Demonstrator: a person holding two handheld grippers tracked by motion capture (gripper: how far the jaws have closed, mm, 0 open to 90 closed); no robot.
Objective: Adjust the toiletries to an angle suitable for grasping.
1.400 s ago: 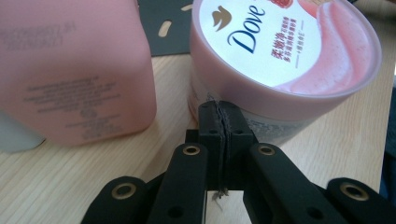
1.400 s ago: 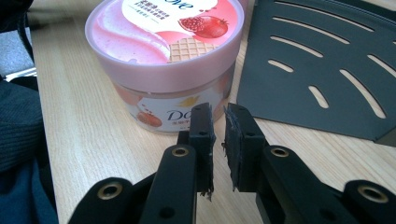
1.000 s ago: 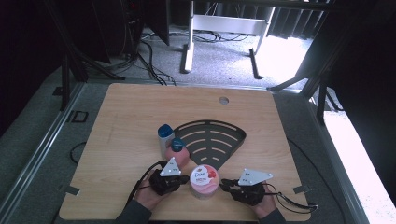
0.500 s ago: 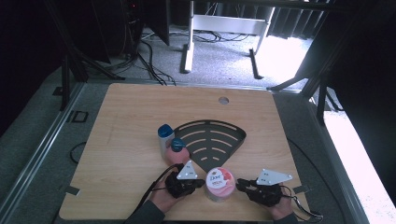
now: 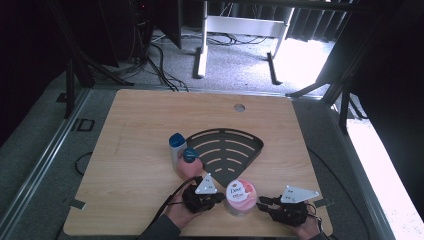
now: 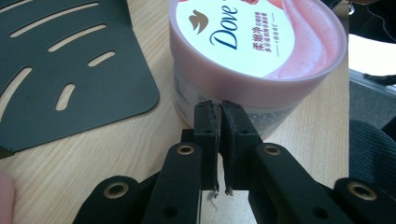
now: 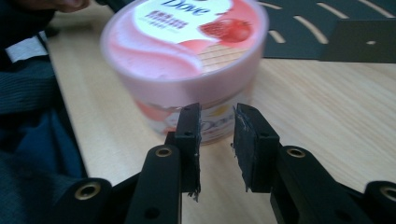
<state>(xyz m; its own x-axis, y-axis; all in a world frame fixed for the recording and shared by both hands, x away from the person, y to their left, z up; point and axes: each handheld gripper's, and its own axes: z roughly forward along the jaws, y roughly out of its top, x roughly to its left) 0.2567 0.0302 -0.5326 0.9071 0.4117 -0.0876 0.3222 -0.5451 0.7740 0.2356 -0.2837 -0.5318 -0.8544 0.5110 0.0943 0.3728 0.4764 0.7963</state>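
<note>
Pink tub [image 5: 241,198] near the front edge, white lid label with dark blue lettering and a red strawberry picture. Black fan-shaped tray [image 5: 227,152] with pale slots behind it. To its left, two bottles [image 5: 182,155]: blue caps, the nearer body pink. Light wood-grain table [image 5: 130,130]. Both grippers black, grey plates on top.

- Dove tub [image 5: 242,196]: round pink jar, white-and-pink lid with blue "Dove" logo, strawberry picture and small print.
- State: lid on, closed.
- Pose: upright, standing on its base, label facing up.
- Place: on the wooden table [image 5: 130,135], near the front edge, just in front of the black slotted tray's [image 5: 227,152] front corner, apart from it.
- Lower wall is pale with printed text and pink patches, partly blurred in the right gripper view.
</note>
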